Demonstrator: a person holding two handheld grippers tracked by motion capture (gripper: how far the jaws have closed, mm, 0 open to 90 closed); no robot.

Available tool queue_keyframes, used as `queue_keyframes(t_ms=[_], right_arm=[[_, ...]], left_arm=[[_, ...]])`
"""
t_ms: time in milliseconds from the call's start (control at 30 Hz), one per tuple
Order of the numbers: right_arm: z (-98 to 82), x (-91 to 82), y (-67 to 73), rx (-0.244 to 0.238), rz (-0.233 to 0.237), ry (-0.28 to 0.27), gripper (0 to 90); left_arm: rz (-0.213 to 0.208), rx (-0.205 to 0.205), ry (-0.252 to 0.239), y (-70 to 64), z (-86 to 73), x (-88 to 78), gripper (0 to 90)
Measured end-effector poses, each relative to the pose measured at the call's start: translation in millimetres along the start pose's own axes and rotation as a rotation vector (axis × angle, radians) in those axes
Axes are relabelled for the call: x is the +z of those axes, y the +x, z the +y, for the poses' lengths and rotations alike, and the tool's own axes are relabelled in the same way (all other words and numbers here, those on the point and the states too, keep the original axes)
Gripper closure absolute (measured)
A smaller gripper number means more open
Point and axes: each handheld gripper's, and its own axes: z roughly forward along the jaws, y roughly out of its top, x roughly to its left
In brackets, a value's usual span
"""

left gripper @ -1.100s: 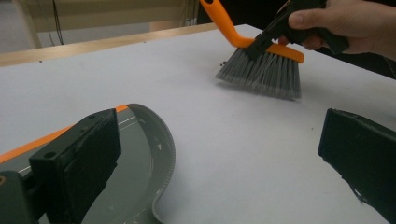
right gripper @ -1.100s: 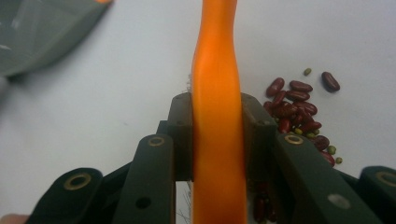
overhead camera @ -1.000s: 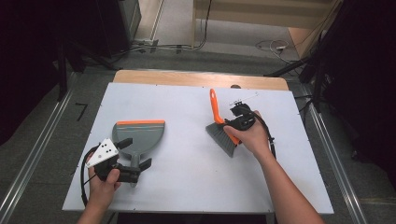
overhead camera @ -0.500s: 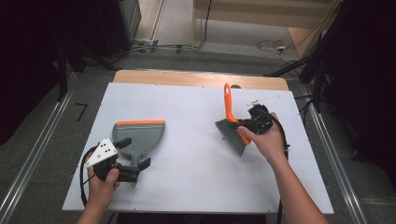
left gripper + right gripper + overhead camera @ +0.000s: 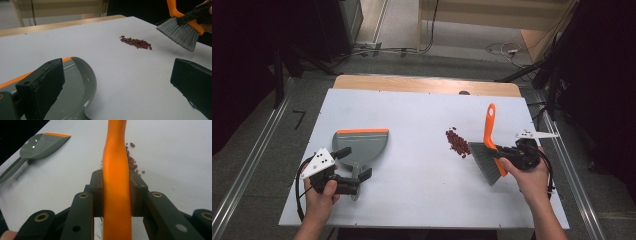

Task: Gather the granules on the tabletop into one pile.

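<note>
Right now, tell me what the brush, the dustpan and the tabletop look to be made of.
Brush: glossy orange handle, probably moulded plastic; fine grey bristles, likely synthetic. Dustpan: smooth grey plastic with highlights, its orange lip possibly rubber. Table: matte pale sheet, perhaps laminate, on a wood-coloured board showing at the far edge.

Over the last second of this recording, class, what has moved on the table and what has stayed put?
The right gripper, shut on the brush, carried it toward the table's right edge, uncovering a small pile of red beans. The left gripper, jaws open around the dustpan's handle, and the dustpan stayed where they were.
</note>
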Motion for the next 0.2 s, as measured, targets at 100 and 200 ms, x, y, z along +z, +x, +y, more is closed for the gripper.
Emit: queue_keyframes(t_ms=[100, 200], right_arm=[[-11.5, -11.3, -4.4, 0.009, -0.017, -0.006, 68.5], [-17.9, -17.1, -10.1, 0.030, -0.022, -0.012, 68.5]], left_arm=[[-0.003, -0.006, -0.005, 0.6, 0.2, -0.1, 0.0], [-0.004, -0.007, -0.008, 0.5, 1.0, -0.3, 0.0]])
